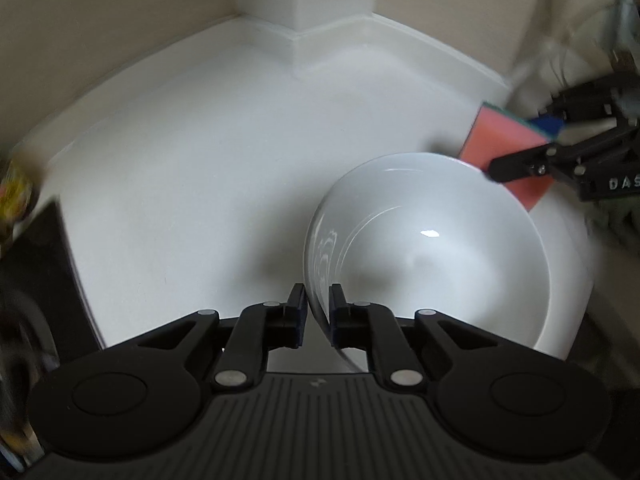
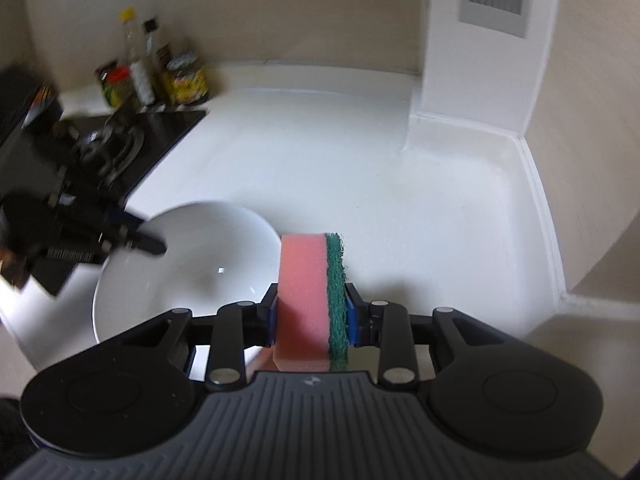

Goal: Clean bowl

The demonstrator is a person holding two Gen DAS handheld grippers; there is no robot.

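A white bowl (image 1: 432, 248) rests on the white counter (image 1: 200, 160), tipped a little. My left gripper (image 1: 318, 292) is shut on its near rim, one pad inside the wall and one outside. To the right, my right gripper (image 1: 516, 146) holds a pink sponge (image 1: 504, 144) with a green scouring side just beyond the bowl's far rim. In the right wrist view the sponge (image 2: 306, 292) stands upright between the pads of the right gripper (image 2: 312, 294), next to the bowl (image 2: 200, 256); whether they touch I cannot tell. The left gripper (image 2: 148, 234) shows blurred at the bowl's left rim.
A black stove top (image 2: 160, 128) with a burner lies at the left of the counter (image 2: 320, 168). Several bottles and jars (image 2: 160, 68) stand behind it against the wall. A white column (image 2: 472, 80) and raised backsplash bound the counter at the back right.
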